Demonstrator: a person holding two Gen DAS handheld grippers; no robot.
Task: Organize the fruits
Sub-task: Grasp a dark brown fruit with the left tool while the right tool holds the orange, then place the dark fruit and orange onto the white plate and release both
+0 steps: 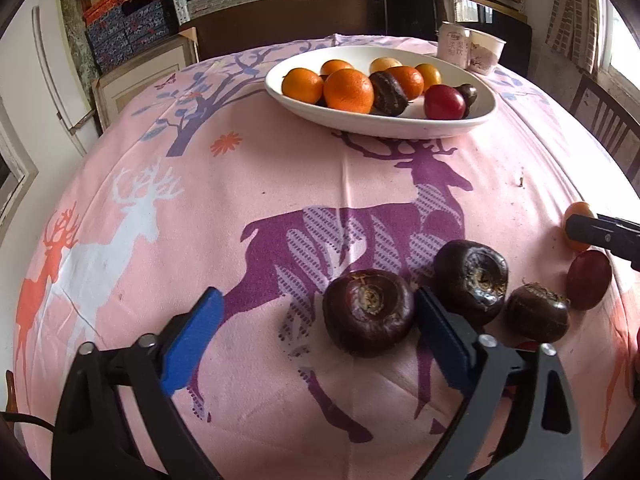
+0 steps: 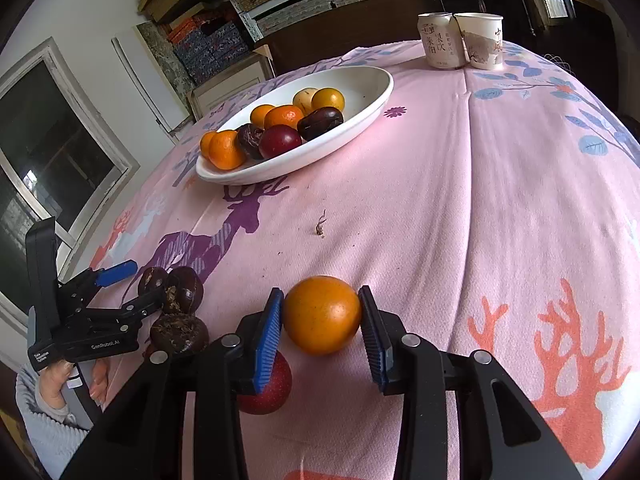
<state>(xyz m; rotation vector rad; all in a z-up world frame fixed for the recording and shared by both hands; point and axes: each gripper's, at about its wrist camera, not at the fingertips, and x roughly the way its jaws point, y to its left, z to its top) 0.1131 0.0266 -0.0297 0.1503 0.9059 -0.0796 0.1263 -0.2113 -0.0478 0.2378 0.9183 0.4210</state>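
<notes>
Orange fruit (image 2: 322,314) on counter (image 2: 500,200), between right claw (image 2: 322,320) pads, jaws not clamped yet. Likely smooth, firm, rollable: grip across widest middle. Left claw (image 1: 320,320) open around dark chestnut (image 1: 368,312).

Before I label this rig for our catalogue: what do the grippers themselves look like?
Both the left gripper and right gripper are black, angular, with silver pivot bolts and ribbed blue pads. The left's body reads "GenRobot.AI"; a grey knit sleeve shows behind it.
</notes>
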